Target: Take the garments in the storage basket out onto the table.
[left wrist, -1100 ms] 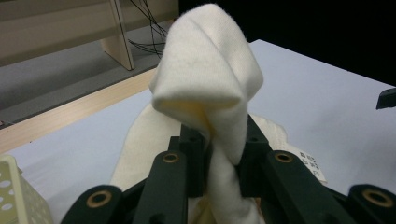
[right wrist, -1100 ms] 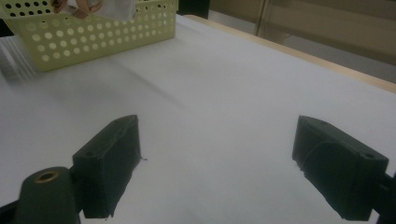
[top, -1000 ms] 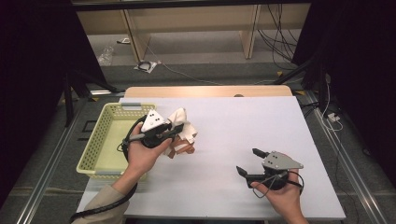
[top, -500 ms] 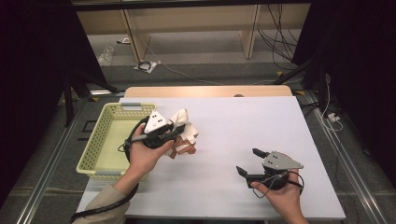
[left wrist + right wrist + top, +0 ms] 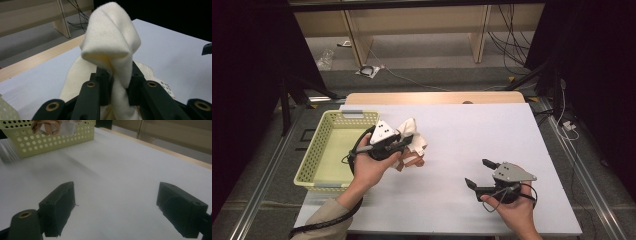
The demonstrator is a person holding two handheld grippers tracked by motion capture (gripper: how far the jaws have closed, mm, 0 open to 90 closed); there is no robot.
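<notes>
1. Two hand-held grippers: we see the left hand-held gripper (image 5: 404,142) clamped on a cream cloth (image 5: 110,42), bunched just above the bench (image 5: 472,130).
2. The right hand-held gripper (image 5: 477,175) rests wide open, empty.
3. Beside the cloth, the yellow basket (image 5: 319,155); we judge the drop-in remains.

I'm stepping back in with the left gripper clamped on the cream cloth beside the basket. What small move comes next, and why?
Probably carry the cream cloth sideways over the yellow basket. The left gripper is pinched on a bunched fold of it, the cloth looks lifted off the white table, and the basket stands right beside that hand. The right gripper rests open and apart, holding nothing.
</notes>
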